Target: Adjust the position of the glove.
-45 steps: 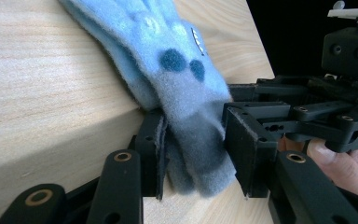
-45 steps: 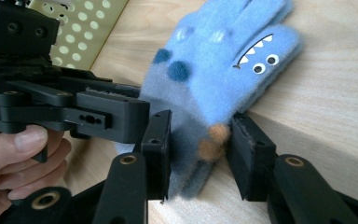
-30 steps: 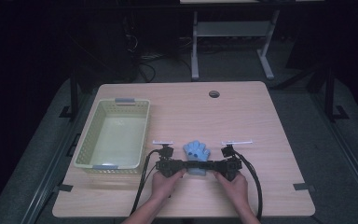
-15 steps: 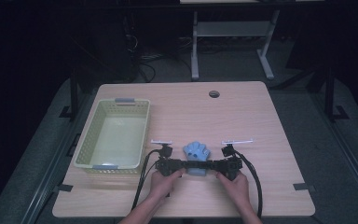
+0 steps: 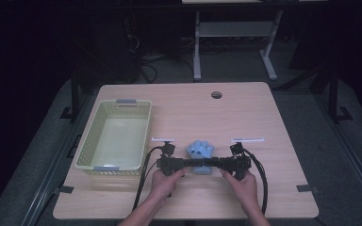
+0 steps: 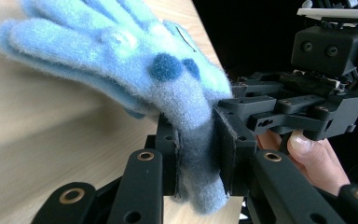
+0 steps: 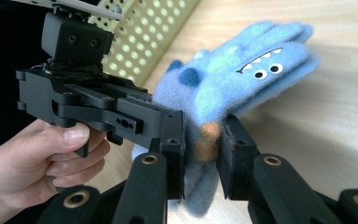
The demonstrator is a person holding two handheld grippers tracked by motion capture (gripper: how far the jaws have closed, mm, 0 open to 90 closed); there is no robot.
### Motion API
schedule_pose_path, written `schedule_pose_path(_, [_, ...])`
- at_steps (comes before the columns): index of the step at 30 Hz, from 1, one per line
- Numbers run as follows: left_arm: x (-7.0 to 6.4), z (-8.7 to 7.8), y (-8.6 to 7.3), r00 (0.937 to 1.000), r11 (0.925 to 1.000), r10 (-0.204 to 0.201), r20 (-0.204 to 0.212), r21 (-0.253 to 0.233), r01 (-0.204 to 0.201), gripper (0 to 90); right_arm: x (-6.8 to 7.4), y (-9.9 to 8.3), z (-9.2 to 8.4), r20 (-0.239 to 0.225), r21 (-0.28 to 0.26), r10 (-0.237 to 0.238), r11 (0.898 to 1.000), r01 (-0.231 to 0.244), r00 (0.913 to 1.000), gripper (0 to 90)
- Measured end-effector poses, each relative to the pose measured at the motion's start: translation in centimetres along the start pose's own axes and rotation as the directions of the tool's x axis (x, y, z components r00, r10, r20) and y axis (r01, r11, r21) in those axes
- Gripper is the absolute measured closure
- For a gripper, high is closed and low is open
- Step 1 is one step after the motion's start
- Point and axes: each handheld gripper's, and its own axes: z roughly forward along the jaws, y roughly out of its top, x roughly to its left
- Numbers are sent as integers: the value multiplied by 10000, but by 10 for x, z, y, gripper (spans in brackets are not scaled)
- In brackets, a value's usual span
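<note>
Both grippers are clamping the blue glove from opposite sides, jaws pressed in on its cuff end. Left gripper (image 6: 198, 154) is pinching the fuzzy cuff of the glove (image 6: 135, 70), pads sinking into the fabric, no gap showing. Right gripper (image 7: 203, 154) is doing the same from the other side, jaws closing on the cuff near an orange patch, glove (image 7: 242, 79) fingers fanning away with a monster face on them. In the high view, left gripper (image 5: 188, 163) and right gripper (image 5: 214, 163) are meeting nose to nose at the glove (image 5: 200, 150), each held by a hand: left hand (image 5: 165, 181), right hand (image 5: 240, 183).

Relative to the basket (image 5: 87, 153): the glove is sitting just right of it, near its front right corner, apart from it, lying on or barely off the table (image 5: 193, 108); cannot tell which.

Likely reason for the double grip: soft floppy item, two pinch points on the cuff are keeping it from sagging or slipping, probably also holding it spread. Grabbing the cuff is leaving the glove's fingers hanging free. Basket is empty and open-topped, so it's probably the drop target.
</note>
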Motion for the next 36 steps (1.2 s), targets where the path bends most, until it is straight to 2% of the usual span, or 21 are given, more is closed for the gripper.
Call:
schedule_pose_path(4, [-10,-8,8,9989,9989,473,71,1,-473,726,8,4,-6,-178,-248,-92,9997,87,9998,737])
schedule_pose_path(7, [-14,-14,14,9975,9977,672,227,-63,-670,725,16,9,-8,-235,-441,-323,9985,312,9992,736])
schedule_pose_path(10, [-18,-22,19,9958,9960,889,211,-128,-887,724,22,15,-8,-230,-550,-556,9970,542,9982,736])
schedule_pose_path(15, [-19,-33,27,9939,9939,1096,148,-163,-1093,722,31,25,-4,-281,-570,-636,9964,620,9976,737])
schedule_pose_path(17, [-20,-37,30,9947,9946,1018,168,-217,-1014,722,35,29,-2,-294,-599,-752,9955,733,9967,736])
schedule_pose_path(27, [-24,-57,44,9917,9910,1288,-7,-378,-1287,726,49,49,6,-420,-525,-930,9945,908,9948,737])
schedule_pose_path(36, [-21,-74,53,9926,9905,1211,88,-673,-1202,728,59,65,17,-607,-452,-1074,9935,1048,9924,733])
